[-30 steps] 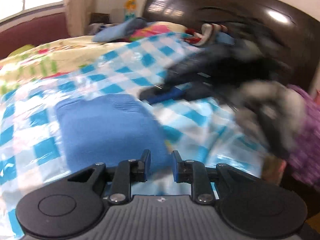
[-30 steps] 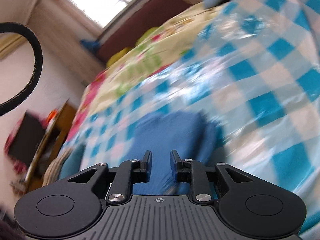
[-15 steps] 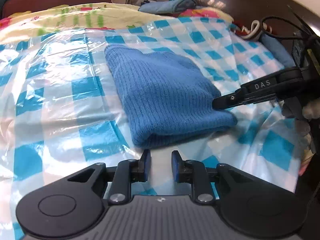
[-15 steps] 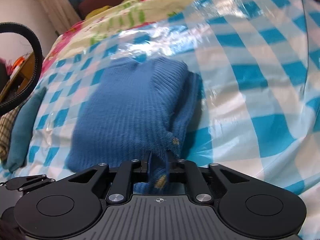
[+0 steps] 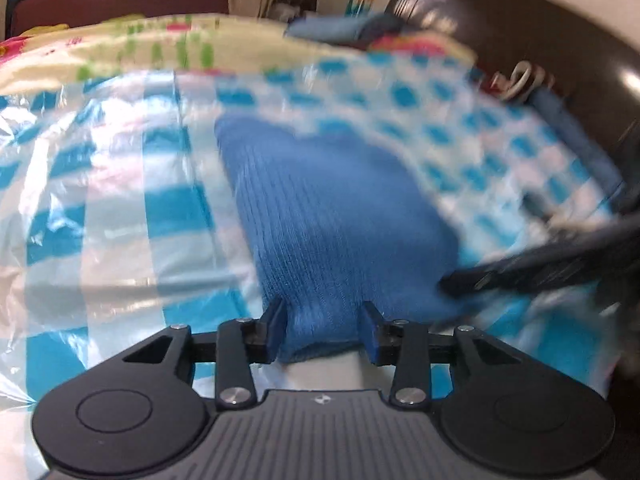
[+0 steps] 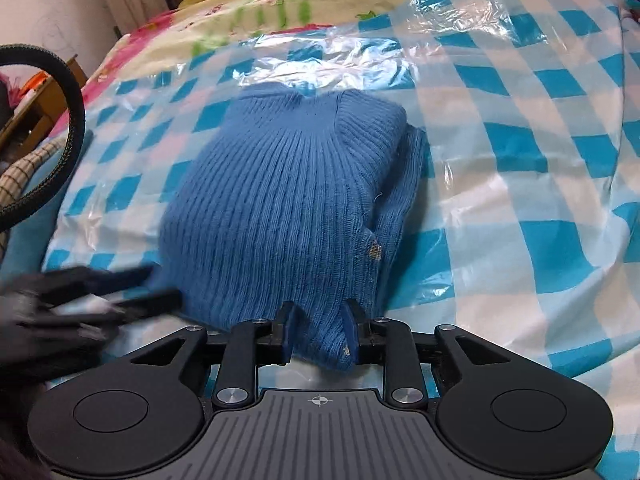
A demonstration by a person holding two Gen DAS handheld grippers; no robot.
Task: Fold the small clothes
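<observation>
Folded blue knit sweater (image 6: 288, 208) lying on a blue-and-white checked plastic sheet (image 6: 520, 152) spread over a bed; ribbed collar end away from the right wrist camera, a side edge with a small button on the right. Floral bedspread (image 6: 248, 4) showing beyond the sheet.

Left gripper (image 5: 323, 330): jaws opening, near edge of the sweater bunched between the two blue pads, cloth filling the gap; contact on both sides likely, but hard to confirm in the blur. Right gripper (image 6: 319, 334): jaws opening as well, near corner of the sweater between the pads, knit touching both.

Each gripper visible in the other's view as a dark, blurred shape at the sweater's near corners.

No containers in sight. Loose heaps only: blue cloth (image 5: 340, 26) piled near the dark headboard (image 5: 540, 40), blurred; checked fabric (image 6: 24, 172) at the left edge of the right wrist view.
</observation>
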